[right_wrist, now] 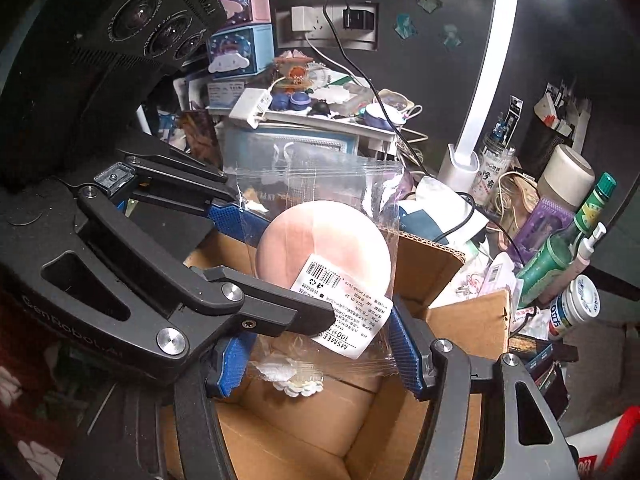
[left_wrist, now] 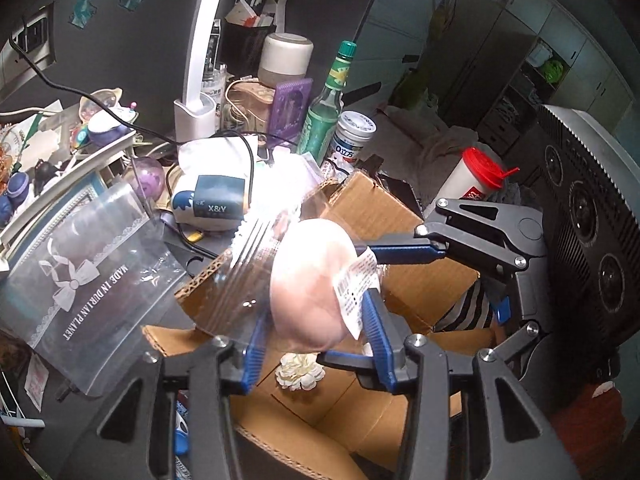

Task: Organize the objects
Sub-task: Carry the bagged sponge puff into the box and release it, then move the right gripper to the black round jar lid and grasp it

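tongs (left_wrist: 316, 336): 2 | pink puff bag (right_wrist: 324, 248): 1 | cardboard box (right_wrist: 460, 316): 1

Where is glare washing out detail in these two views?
Left wrist: lamp glare blows out the top of the bag and the pink puff inside it. Right wrist: the lamp head burns white at the top edge, while the puff's label stays readable; fisheye bends both edges.
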`<state>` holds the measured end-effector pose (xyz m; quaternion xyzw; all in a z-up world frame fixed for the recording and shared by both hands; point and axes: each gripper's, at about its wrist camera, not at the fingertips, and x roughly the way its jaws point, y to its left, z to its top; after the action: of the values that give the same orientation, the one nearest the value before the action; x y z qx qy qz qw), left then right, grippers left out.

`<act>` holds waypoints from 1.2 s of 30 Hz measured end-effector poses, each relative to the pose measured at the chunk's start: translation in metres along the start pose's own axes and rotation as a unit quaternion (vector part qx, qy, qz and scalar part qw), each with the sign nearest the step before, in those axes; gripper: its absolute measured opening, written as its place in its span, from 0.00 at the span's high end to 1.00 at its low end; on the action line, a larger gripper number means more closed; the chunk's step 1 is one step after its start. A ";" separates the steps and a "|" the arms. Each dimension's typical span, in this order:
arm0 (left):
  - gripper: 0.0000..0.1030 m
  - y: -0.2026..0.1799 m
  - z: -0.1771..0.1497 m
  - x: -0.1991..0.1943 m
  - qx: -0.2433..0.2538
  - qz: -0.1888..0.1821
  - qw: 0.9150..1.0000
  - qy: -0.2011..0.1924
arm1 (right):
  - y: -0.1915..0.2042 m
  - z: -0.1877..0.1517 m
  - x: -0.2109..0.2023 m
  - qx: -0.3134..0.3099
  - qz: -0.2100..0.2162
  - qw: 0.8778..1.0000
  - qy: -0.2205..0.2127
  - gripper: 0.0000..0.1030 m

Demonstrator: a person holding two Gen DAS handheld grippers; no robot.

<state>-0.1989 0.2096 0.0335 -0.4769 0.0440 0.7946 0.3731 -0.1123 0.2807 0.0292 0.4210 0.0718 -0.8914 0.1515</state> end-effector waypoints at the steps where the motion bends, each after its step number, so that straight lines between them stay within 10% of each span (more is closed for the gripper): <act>1: 0.49 0.000 -0.001 -0.001 0.001 0.004 1.000 0.000 | 0.000 -0.001 0.000 -0.002 -0.002 1.000 0.003 0.44; 4: 0.18 0.001 -0.004 -0.012 0.007 0.031 0.999 -0.019 | 0.003 -0.002 0.000 -0.012 -0.019 1.000 0.012 0.38; 10: 0.17 0.012 -0.025 -0.061 0.003 0.046 0.997 -0.067 | 0.020 -0.001 -0.017 -0.036 -0.041 0.998 -0.022 0.28; 20: 0.13 0.067 -0.127 -0.154 -0.067 0.156 0.969 -0.178 | 0.132 0.003 -0.041 -0.105 0.068 0.985 -0.116 0.28; 28: 0.13 0.111 -0.239 -0.147 -0.127 0.217 0.952 -0.177 | 0.219 -0.014 0.015 -0.170 0.168 0.969 -0.060 0.28; 36: 0.13 0.137 -0.309 -0.102 -0.185 0.188 0.952 -0.152 | 0.229 -0.055 0.094 -0.152 0.154 0.976 0.011 0.29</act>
<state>-0.0342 -0.0767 -0.0920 -0.3943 -0.0722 0.9077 0.1241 -0.0525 0.0589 -0.0781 0.4085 0.1427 -0.8316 0.3481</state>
